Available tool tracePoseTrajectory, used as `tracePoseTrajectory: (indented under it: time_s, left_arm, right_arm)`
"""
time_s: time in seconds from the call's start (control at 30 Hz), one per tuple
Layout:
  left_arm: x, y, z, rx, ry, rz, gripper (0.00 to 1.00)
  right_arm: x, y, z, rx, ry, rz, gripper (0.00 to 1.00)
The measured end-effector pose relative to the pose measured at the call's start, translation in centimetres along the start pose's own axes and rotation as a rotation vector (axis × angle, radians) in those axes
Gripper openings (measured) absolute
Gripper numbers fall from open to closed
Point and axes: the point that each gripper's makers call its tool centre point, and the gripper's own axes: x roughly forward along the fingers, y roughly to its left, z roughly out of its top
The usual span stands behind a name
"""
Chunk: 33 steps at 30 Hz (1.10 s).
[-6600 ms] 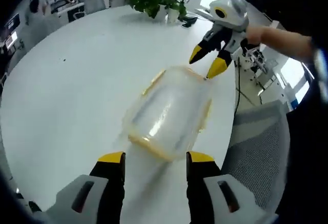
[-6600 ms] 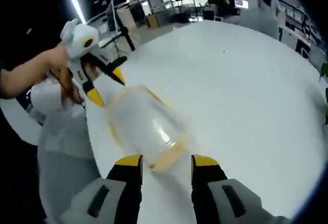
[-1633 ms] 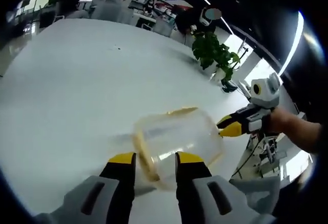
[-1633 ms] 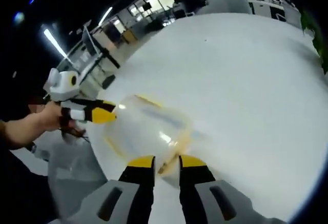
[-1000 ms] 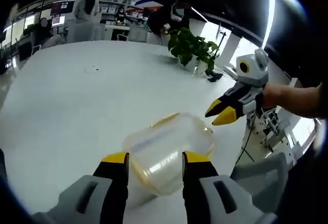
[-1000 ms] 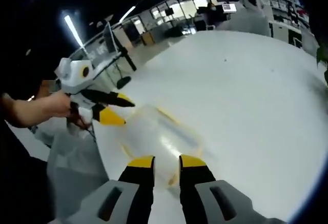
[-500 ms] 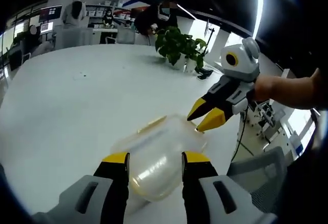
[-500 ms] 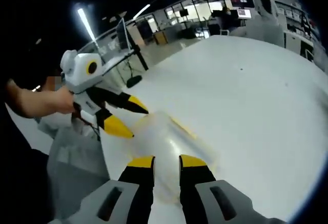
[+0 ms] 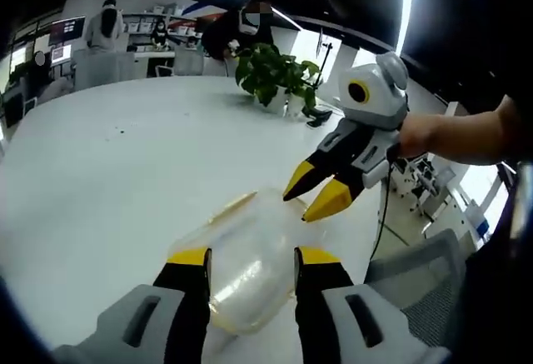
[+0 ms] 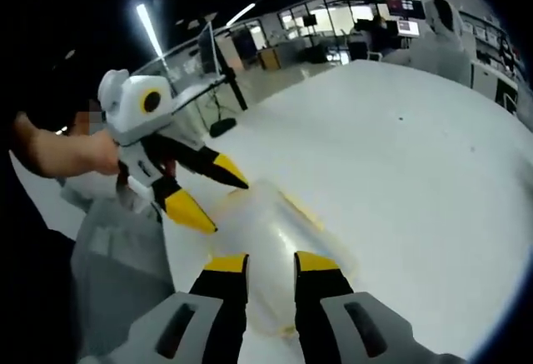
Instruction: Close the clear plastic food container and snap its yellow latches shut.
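Container (image 9: 250,251) of clear plastic with yellow latches lies on the white table (image 9: 117,164), near the edge that faces a grey chair (image 9: 416,276). Left claw (image 9: 248,257) stands parted at the container's near end, its yellow tips either side of it. Right claw (image 10: 259,264) is also parted, its tips over the opposite end; in the left gripper view it (image 9: 312,197) hovers spread at the far end. Potted plant (image 9: 275,77) sits at the table's far edge. No readable writing
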Motion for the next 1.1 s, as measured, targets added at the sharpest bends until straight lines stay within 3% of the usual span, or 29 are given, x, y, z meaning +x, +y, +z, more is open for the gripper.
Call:
tracePoseTrajectory:
  time_s: [0.67, 1.1]
  left_arm:
    - [0.8, -0.2, -0.2, 0.056, 0.019, -0.03, 0.37]
    - [1.7, -0.3, -0.4, 0.111, 0.044, -0.064, 0.37]
  right_arm:
    - [1.0, 0.0, 0.7, -0.022, 0.005, 0.012, 0.21]
    - [2.2, 0.4, 1.2, -0.095, 0.016, 0.04, 0.22]
